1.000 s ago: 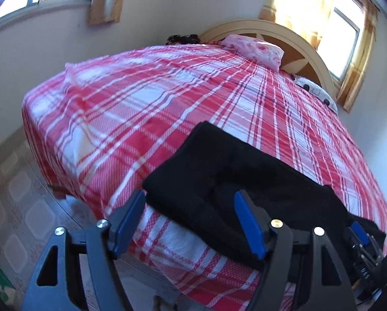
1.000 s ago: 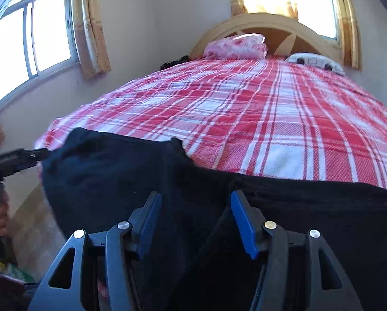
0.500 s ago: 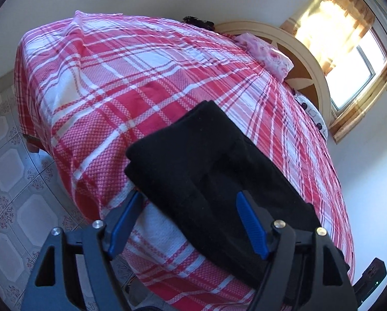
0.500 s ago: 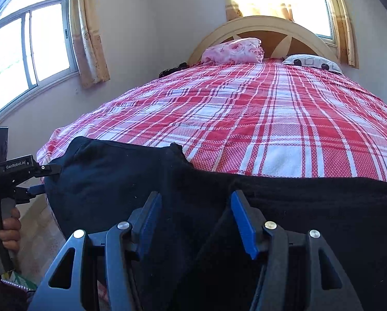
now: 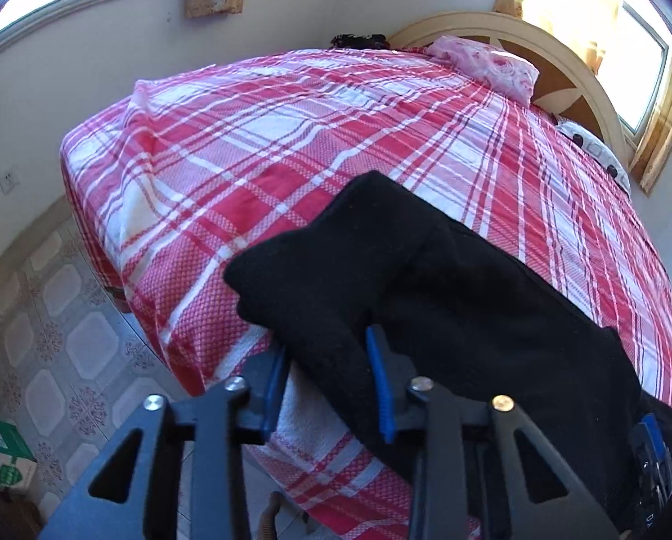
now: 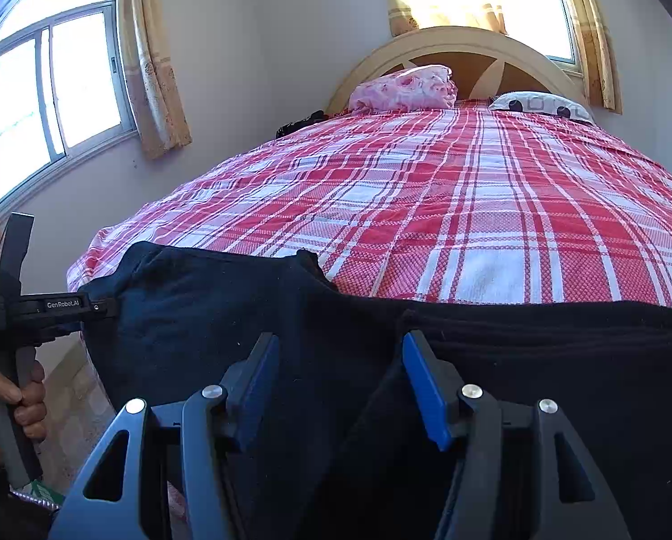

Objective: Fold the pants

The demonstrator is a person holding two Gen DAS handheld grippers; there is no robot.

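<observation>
Black pants (image 5: 435, 288) lie along the near edge of a bed with a red and white plaid cover (image 5: 318, 135). My left gripper (image 5: 327, 360) has narrowed its jaws around the near edge of the pants' left end; blue pads press the cloth from both sides. In the right wrist view the pants (image 6: 381, 360) fill the foreground. My right gripper (image 6: 336, 373) is open, with the cloth between its blue pads. The left gripper also shows in the right wrist view (image 6: 106, 308), at the pants' left end, held by a hand.
A pink pillow (image 6: 403, 90) and a patterned pillow (image 6: 543, 105) lie by the cream headboard (image 6: 462, 45). A dark item (image 5: 358, 40) sits at the far bed corner. Tiled floor (image 5: 43, 315) and a green-white box (image 5: 3, 454) lie to the left. Curtained windows line both walls.
My left gripper's jaws have closed in from wide open onto the pants' near edge, after swinging up and back. The right gripper has stayed open and nearly still.
</observation>
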